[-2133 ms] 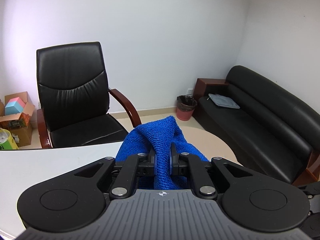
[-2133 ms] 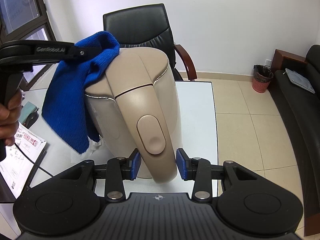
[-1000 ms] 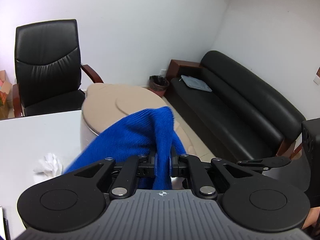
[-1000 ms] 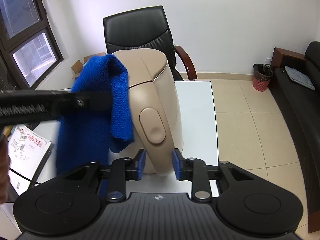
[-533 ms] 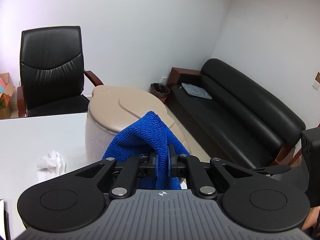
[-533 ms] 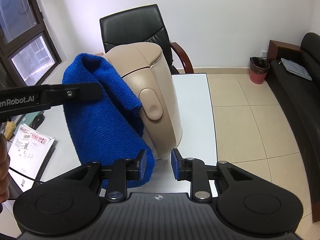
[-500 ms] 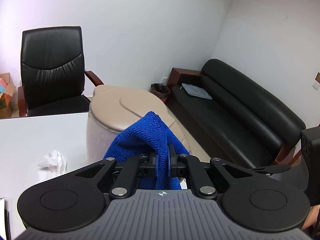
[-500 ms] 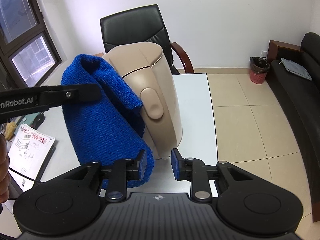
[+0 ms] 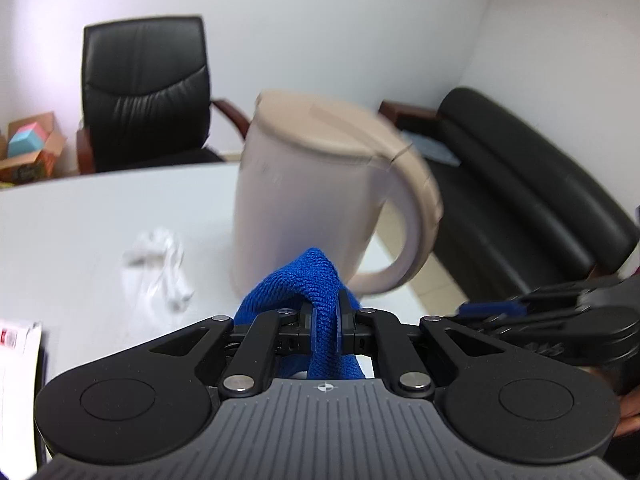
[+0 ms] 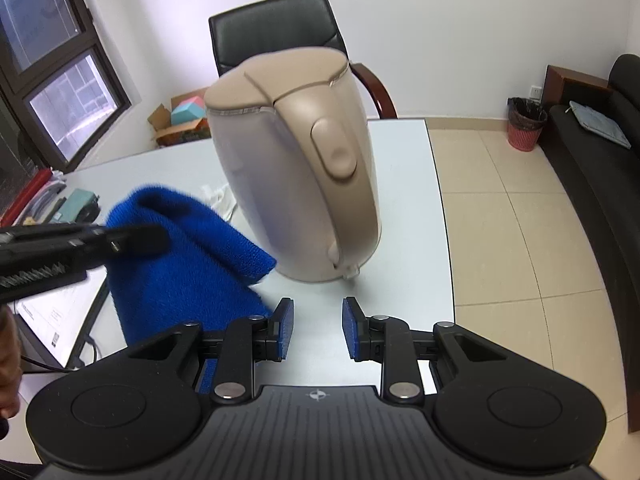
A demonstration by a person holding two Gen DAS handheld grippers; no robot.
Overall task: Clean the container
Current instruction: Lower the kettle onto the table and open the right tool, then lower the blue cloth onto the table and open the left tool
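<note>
A beige electric kettle (image 10: 296, 184) stands on the pale table (image 10: 400, 240), its handle turned toward my right gripper (image 10: 316, 328). That gripper is a short way back from the handle, its blue pads apart with only table between them. My left gripper (image 9: 324, 316) is shut on a folded blue cloth (image 9: 316, 276) and sits low in front of the kettle (image 9: 312, 184), just short of its lower wall. In the right wrist view the cloth (image 10: 180, 264) hangs left of the kettle's base, with its corner close to the base. Whether they touch I cannot tell.
A crumpled white tissue (image 9: 160, 264) lies on the table left of the kettle. Papers (image 10: 52, 320) and small desk items sit at the left edge. A black office chair (image 9: 144, 92) stands behind the table, a black sofa (image 9: 520, 184) to the right, a red bin (image 10: 526, 124) by the wall.
My right gripper has slid back off the kettle handle, which now stands clear of its pads. The left gripper has carried the cloth down from the kettle's top to near its base.
</note>
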